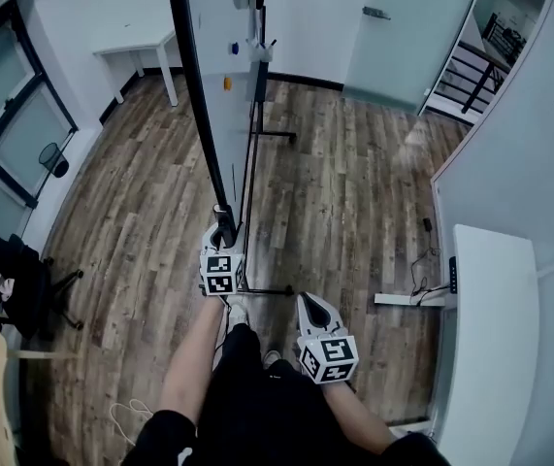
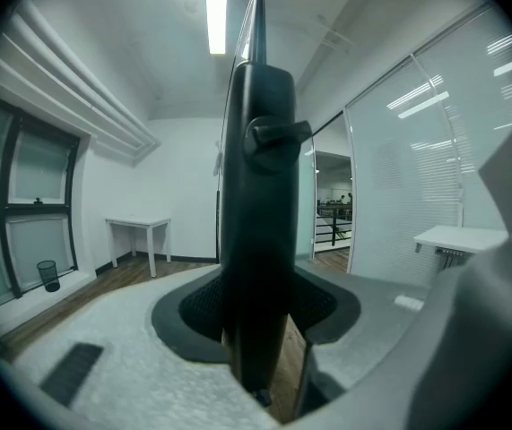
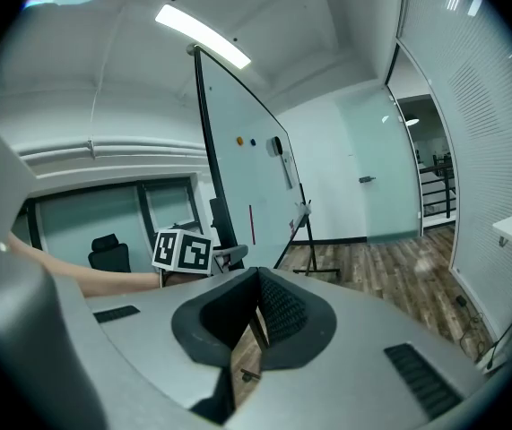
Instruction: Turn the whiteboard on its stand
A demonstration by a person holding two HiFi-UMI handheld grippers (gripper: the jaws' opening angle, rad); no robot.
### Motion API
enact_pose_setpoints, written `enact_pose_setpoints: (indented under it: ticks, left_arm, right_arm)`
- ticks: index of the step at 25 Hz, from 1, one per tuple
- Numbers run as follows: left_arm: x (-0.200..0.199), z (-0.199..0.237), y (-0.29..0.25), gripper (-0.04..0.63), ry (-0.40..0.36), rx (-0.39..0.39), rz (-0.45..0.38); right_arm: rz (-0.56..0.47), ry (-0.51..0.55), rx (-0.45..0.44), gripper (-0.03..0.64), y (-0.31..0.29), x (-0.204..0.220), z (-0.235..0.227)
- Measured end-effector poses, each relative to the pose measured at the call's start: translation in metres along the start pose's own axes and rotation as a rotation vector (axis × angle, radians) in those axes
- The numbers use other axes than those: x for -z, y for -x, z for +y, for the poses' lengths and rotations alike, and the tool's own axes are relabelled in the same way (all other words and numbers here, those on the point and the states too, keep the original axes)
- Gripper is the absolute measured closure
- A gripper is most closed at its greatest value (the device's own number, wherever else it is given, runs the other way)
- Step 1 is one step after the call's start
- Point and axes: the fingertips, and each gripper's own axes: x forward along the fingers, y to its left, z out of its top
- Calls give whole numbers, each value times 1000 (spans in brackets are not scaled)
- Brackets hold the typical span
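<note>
The whiteboard (image 1: 223,37) stands edge-on ahead of me, and its black frame edge (image 1: 199,95) runs down towards my left gripper (image 1: 224,233). That gripper is shut on the frame's near vertical edge. In the left gripper view the black frame (image 2: 257,168) fills the gap, with both pads (image 2: 203,307) pressed against it. The stand's legs (image 1: 254,144) reach the wooden floor beneath the board. My right gripper (image 1: 312,304) hangs lower right, apart from the board, shut with nothing in it. The right gripper view shows its own tips (image 3: 256,285) met, with the board (image 3: 247,186) and the left gripper's marker cube (image 3: 182,251) to the left.
A white table (image 1: 136,45) stands against the far left wall, and a bin (image 1: 53,155) sits by the window. A black office chair (image 1: 24,280) is at the left. On the right are a white desk (image 1: 495,338) and cables (image 1: 422,270). Stairs (image 1: 471,66) lie beyond the glass wall.
</note>
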Motion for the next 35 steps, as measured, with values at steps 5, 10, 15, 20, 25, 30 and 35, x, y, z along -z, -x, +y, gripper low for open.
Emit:
enact_pose_setpoints:
  ticks: [5,10,15,20,25,30,35]
  left_arm:
    - [11,-11,42,410,13,-10,31]
    - [18,-15,73,410,16,-12,30]
    - [25,-23,95,410,13,-9,38]
    - [30,-30,116,410,19,-9,52]
    - [37,-34,141,410,11,-8,59]
    - [46,-38,161,410,6,-9,50]
    - [48,-41,183,410,8,-6,57]
  right_arm:
    - [12,-18,-27,606,16,3,22]
    - [24,-21,-43,606,22,9,39]
    - [31,-28,-41,606,25,19,46]
    - [38,-39,-21,606,30,24,51]
    - [33,-39,5,606,41,28,67]
    - [35,-43,28,606,56,38,81]
    - [43,-63,47,606,73,46,99]
